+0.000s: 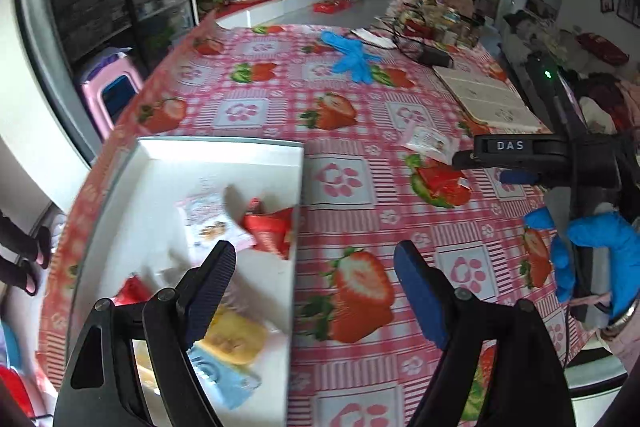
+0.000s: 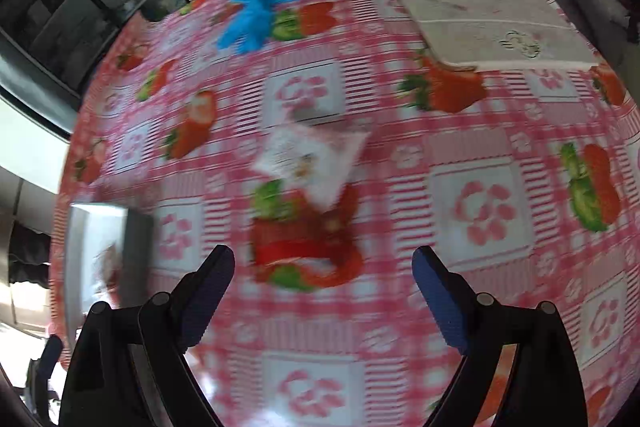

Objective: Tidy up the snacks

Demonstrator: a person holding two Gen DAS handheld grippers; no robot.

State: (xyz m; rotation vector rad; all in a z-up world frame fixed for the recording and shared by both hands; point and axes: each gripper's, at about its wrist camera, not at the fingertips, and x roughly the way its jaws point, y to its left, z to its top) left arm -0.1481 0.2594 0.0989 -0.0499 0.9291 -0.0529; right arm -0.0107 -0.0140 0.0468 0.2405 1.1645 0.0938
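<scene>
red snack packet (image 2: 306,247), white packet (image 2: 312,163) overlapping

A shallow white cardboard box (image 1: 224,155) sits on the strawberry-print checked tablecloth (image 1: 360,99), holding several snack packets (image 1: 236,339). To its right lie a white sachet (image 2: 312,159) and a red wrapper (image 2: 304,247), overlapping. Behind them lie crumpled blue gloves (image 2: 252,15).

- The left hand-held gripper (image 1: 316,259) hangs with jaws apart, nothing between them, over the white box's (image 1: 224,151) right wall.
- Snack packets (image 1: 236,341) lie inside the box.
- A red packet (image 1: 444,183) and white packet (image 1: 430,141) lie on the tabletop (image 1: 352,115), near the right hand-held gripper (image 1: 476,167).
</scene>
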